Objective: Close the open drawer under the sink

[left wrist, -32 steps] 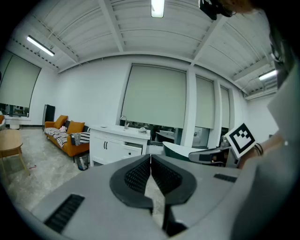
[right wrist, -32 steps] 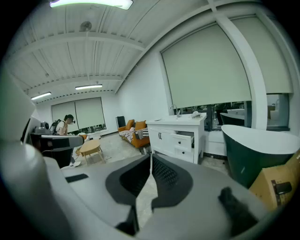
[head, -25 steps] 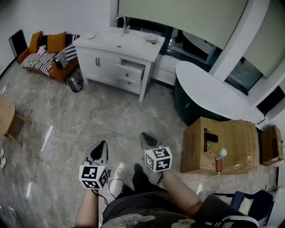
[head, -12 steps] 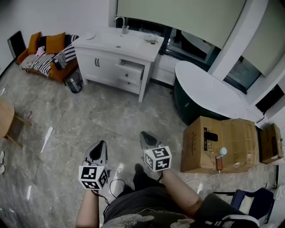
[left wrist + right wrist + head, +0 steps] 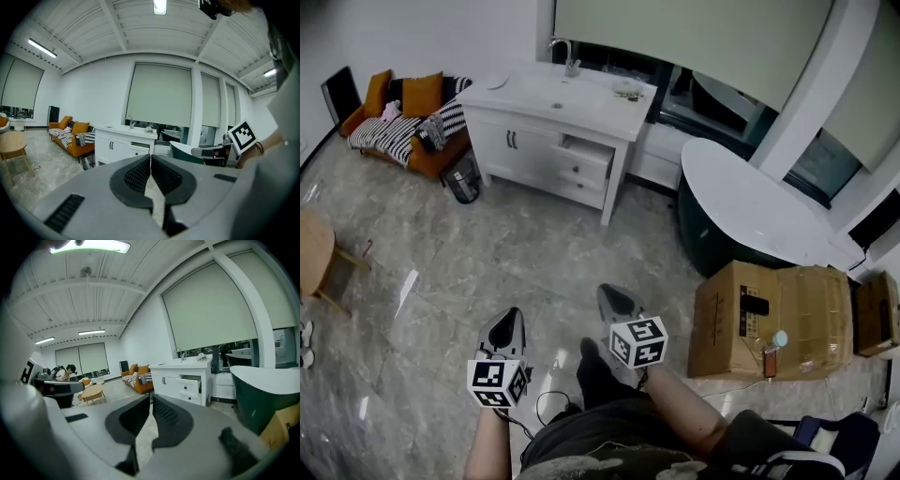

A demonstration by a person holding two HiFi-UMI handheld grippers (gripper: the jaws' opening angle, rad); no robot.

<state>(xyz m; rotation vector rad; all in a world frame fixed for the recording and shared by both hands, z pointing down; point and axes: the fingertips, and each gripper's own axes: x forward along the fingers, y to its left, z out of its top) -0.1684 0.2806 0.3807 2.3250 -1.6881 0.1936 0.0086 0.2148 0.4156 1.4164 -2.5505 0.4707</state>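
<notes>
A person is holding the left gripper (image 5: 515,316) and right gripper (image 5: 607,292) low, both closed and empty. The open drawer (image 5: 585,149) is sticking out of the sink cabinet (image 5: 517,142) far ahead, well apart, nearer the right gripper.

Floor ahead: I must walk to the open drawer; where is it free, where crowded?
Free: the marble floor straight up to the white vanity and its open drawer. Crowded: dark bin and orange sofa left of the vanity, green bathtub and cardboard box on the right.
</notes>
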